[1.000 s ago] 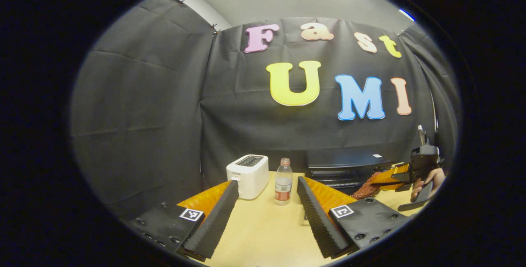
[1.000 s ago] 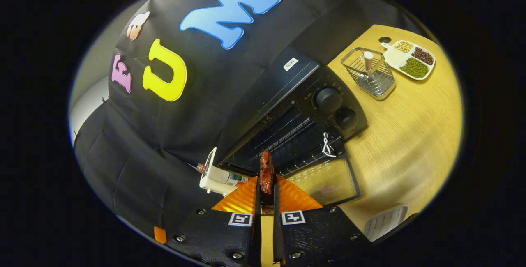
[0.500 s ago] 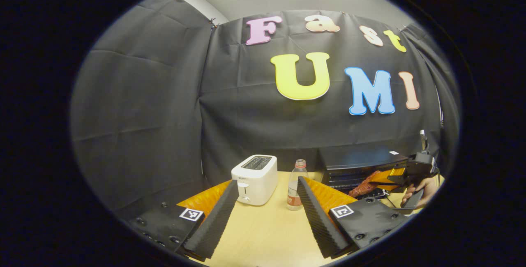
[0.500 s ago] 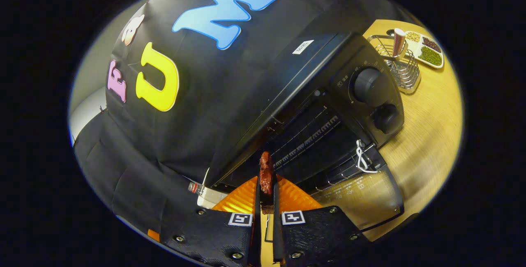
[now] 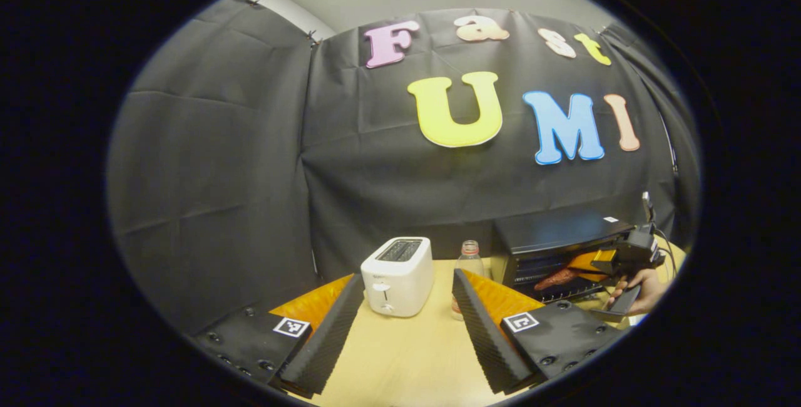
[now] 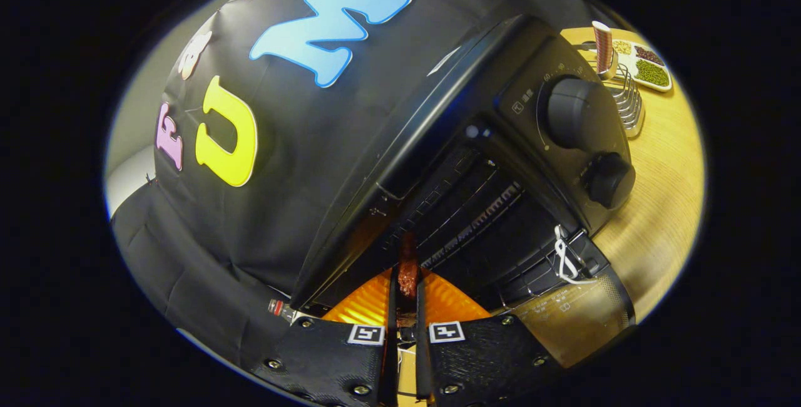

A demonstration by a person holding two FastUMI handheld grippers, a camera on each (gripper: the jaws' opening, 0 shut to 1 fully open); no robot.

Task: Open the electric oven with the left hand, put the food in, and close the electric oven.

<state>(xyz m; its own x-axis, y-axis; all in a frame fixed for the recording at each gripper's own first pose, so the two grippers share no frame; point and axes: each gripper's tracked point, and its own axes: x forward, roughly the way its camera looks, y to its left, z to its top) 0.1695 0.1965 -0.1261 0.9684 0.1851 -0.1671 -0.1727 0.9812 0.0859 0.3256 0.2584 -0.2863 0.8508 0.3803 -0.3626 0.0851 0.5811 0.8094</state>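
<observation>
While clamped edgewise in right gripper [image 6: 405, 307], food [image 6: 407, 272] judged light, soft; entering oven [image 6: 500, 163]; left gripper [image 5: 407, 325] apart.

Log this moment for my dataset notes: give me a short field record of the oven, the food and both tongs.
oven: door open, folded down, rack visible
food: reddish-brown piece, tip at the oven mouth
right tongs: shut on the food, held by a hand
left tongs: open, holding nothing, over the table
nearby: toaster, bottle
</observation>
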